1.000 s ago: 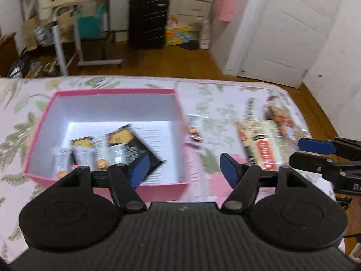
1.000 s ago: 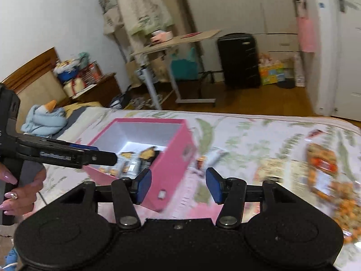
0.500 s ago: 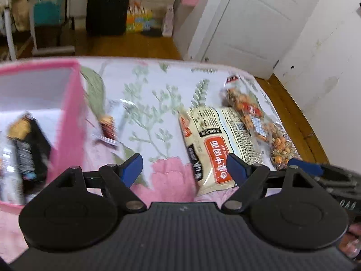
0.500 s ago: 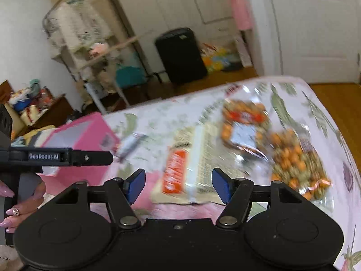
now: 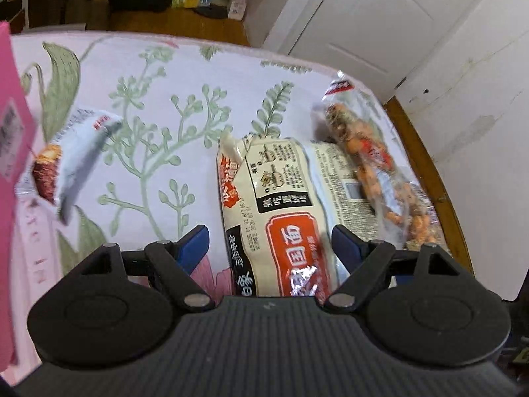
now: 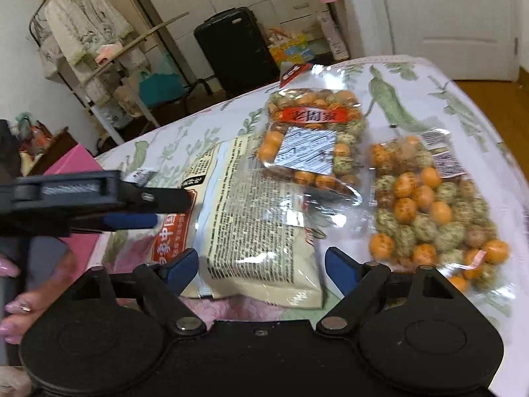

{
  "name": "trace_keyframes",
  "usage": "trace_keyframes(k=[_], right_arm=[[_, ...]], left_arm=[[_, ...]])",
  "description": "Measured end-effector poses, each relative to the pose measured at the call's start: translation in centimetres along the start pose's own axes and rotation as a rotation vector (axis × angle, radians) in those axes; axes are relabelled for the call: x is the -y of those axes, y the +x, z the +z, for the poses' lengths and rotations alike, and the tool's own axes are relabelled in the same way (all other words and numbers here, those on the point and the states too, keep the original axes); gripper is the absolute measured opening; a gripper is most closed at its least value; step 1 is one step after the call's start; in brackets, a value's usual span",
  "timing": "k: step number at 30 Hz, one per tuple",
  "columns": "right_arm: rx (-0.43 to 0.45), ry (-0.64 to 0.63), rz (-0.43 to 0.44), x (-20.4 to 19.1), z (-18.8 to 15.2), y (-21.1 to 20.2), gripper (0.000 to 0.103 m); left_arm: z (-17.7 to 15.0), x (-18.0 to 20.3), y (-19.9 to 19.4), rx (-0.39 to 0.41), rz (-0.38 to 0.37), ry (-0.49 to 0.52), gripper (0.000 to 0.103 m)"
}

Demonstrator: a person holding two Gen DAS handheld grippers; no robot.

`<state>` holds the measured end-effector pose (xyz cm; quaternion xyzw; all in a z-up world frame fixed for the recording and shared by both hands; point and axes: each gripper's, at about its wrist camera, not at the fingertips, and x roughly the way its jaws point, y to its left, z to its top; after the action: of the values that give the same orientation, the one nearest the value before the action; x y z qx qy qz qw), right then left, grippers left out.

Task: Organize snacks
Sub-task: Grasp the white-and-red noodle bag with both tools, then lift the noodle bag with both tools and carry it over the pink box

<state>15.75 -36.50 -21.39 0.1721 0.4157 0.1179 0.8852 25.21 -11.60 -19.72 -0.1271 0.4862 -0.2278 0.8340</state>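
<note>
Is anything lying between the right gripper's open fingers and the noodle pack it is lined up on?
Nothing visible. The right gripper, jaws just opened, frames the noodle pack's near end. The left gripper crosses only the pack's left side; the nut bags lie beyond.

bed (image 5: 158,76) | noodle packs (image 6: 258,218), nut bags (image 6: 429,211), pink box (image 5: 13,125)

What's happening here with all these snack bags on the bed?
A person is sorting snacks with a two-finger gripper in each hand. Both grippers are open and hold nothing. The left gripper and the right gripper each straddle an end of the cream noodle packet lying on the floral bedspread; the right one's jaws have just been opening wider. Two bags of coated nuts lie beside it. The pink box stands off to the side.
</note>
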Motion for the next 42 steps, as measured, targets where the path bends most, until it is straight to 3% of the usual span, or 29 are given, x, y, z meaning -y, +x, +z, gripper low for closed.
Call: trace_keyframes(k=[4, 8, 10, 14, 16, 20, 24, 26, 32, 42], right_arm=[[0.012, -0.042, 0.026, -0.8, 0.1, 0.8, 0.092], [-0.013, -0.111, 0.036, -2.4, -0.2, 0.7, 0.092], [-0.048, -0.134, 0.067, -3.3, -0.5, 0.3, 0.092], [-0.119, -0.171, 0.164, -4.9, -1.7, -0.9, 0.092], [-0.138, -0.189, 0.17, -5.4, -2.3, -1.0, 0.091], [-0.11, -0.196, 0.099, -5.2, -2.5, -0.4, 0.094], [-0.109, -0.117, 0.149, -3.9, -1.3, 1.0, 0.094], [-0.121, -0.114, 0.175, -3.8, -0.9, 1.8, 0.1], [-0.138, -0.074, 0.191, -4.3, -1.0, 2.1, 0.102], [-0.19, -0.096, 0.129, -6.8, -2.2, -0.1, 0.1]], left_arm=[[-0.1, -0.5, 0.6, -0.032, -0.085, -0.06, 0.076], [-0.8, 0.4, -0.3, -0.026, -0.062, 0.027, 0.061], [-0.9, 0.3, -1.1, -0.077, -0.092, 0.022, 0.061], [-1.7, 0.3, -3.0, -0.167, -0.025, 0.085, 0.061], [-2.2, -0.2, -3.4, -0.197, -0.018, 0.072, 0.061], [-2.7, -1.9, -3.3, -0.18, -0.033, 0.022, 0.064], [-2.8, -2.6, -3.1, -0.168, -0.078, 0.005, 0.059], [-2.8, -2.4, -3.4, -0.163, -0.086, 0.022, 0.056], [-2.9, -1.5, -3.4, -0.181, -0.051, 0.026, 0.057], [-5.0, -0.3, -6.2, -0.212, -0.034, 0.046, 0.058]])
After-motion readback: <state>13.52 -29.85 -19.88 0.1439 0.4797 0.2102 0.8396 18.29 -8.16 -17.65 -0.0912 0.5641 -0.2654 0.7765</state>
